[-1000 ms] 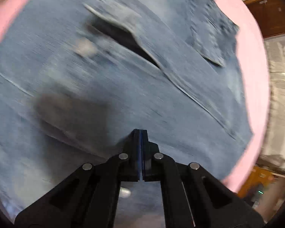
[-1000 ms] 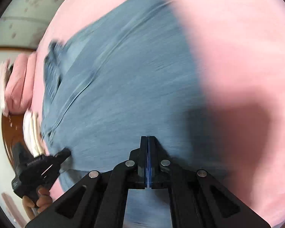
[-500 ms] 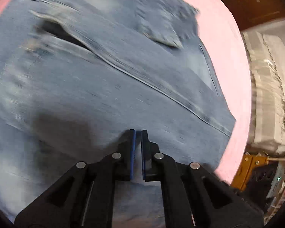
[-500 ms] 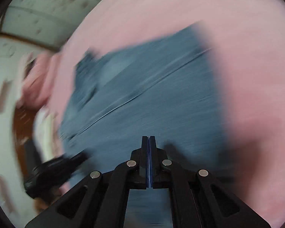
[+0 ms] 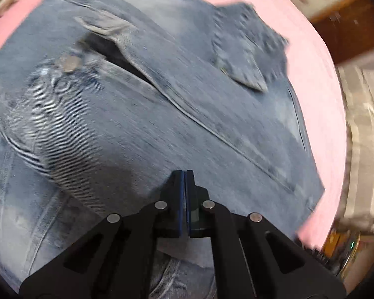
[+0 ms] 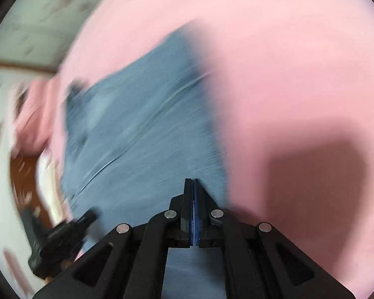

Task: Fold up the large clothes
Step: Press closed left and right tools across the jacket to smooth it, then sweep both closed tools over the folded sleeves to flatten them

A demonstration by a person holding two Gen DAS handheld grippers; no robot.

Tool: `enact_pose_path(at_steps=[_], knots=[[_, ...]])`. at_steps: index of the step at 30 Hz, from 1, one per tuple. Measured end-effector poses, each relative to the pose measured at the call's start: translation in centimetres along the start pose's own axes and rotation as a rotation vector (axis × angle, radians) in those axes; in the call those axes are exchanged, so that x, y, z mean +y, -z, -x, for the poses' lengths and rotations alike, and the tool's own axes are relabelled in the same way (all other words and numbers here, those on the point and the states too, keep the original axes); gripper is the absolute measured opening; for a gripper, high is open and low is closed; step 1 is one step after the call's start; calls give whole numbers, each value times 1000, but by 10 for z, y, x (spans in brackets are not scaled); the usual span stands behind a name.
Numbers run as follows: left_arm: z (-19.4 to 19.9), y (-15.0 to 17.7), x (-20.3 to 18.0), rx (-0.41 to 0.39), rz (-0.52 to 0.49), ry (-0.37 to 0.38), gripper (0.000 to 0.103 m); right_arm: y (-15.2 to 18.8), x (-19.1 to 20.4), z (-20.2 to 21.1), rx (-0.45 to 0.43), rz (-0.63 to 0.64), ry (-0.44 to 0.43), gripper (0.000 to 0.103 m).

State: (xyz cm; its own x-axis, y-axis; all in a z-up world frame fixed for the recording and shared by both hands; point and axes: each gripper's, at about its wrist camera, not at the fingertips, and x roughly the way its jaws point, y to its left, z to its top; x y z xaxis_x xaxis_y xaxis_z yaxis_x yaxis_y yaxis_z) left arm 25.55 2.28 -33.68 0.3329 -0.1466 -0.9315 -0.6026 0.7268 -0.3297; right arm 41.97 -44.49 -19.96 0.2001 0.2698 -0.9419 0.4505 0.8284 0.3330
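My left gripper (image 5: 185,174) is closed, empty, over the denim jacket (image 5: 142,124). My right gripper (image 6: 194,182) is closed too, holding nothing, above the jacket on the pink sheet (image 6: 286,62).

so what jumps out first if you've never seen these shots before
The blue denim garment fills the left wrist view, spread on a pink sheet, with a metal button upper left and a pocket flap upper right. Both black grippers, left and right, are shut low in the middle of their own views, over the denim. The right wrist view is badly blurred, with a dark shadow on the sheet at right.
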Motion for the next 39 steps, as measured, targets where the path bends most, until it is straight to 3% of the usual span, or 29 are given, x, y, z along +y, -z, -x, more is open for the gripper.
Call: enact_pose_path(at_steps=[1,2,4,6,7,11,12,14,18,20,21,24,27,29,30,32,35,36,39], knots=[[4,0,-1,-26,7,-45,1,-5,-10,12,-49,6,106,0],[9,0,-6,-51,-8,-74,1,-8,-15,20,-78,8,130,0],[15,4,-21,-81,-70,-74,1,-14,-22,41,-136,3,83,0],[17,9,-41,-72,-130,-1,1,-13,-13,48,-162,39,3,0],[16,8,-51,-59,-151,33,1,-10,1,50,-153,82,-79,0],[-10,8,-96,58,-158,107,1,-1,58,20,37,188,-453,0],[-16,5,-107,89,-150,138,1,5,75,12,80,204,-521,0],[-19,-4,-129,77,-184,156,1,14,108,-7,157,255,-591,0],[-21,-21,-157,17,-269,114,1,17,126,-18,117,362,-533,0],[-31,-36,-164,9,-282,65,1,4,122,-26,83,329,-498,0],[-33,-42,-159,12,-283,8,1,-11,110,-30,59,279,-435,0],[-35,-65,-133,18,-261,-129,1,-31,59,-26,9,159,-444,0],[-30,-88,-108,-28,-258,-235,1,-60,3,7,-163,80,-293,0],[-27,-101,-91,-66,-263,-330,1,-72,-12,17,-215,67,-213,0],[-26,-107,-82,-85,-265,-389,1,-75,-21,23,-243,58,-93,0],[-26,-114,-69,-101,-273,-435,1,-81,-34,24,-228,33,-104,0],[-28,-116,-64,-121,-312,-420,1,-88,-39,23,-204,24,-128,0],[-30,-115,-67,-130,-344,-443,1,-92,-53,23,-204,34,-123,0],[-31,-109,-78,-138,-437,-541,1,-91,-36,11,-217,18,-106,0]])
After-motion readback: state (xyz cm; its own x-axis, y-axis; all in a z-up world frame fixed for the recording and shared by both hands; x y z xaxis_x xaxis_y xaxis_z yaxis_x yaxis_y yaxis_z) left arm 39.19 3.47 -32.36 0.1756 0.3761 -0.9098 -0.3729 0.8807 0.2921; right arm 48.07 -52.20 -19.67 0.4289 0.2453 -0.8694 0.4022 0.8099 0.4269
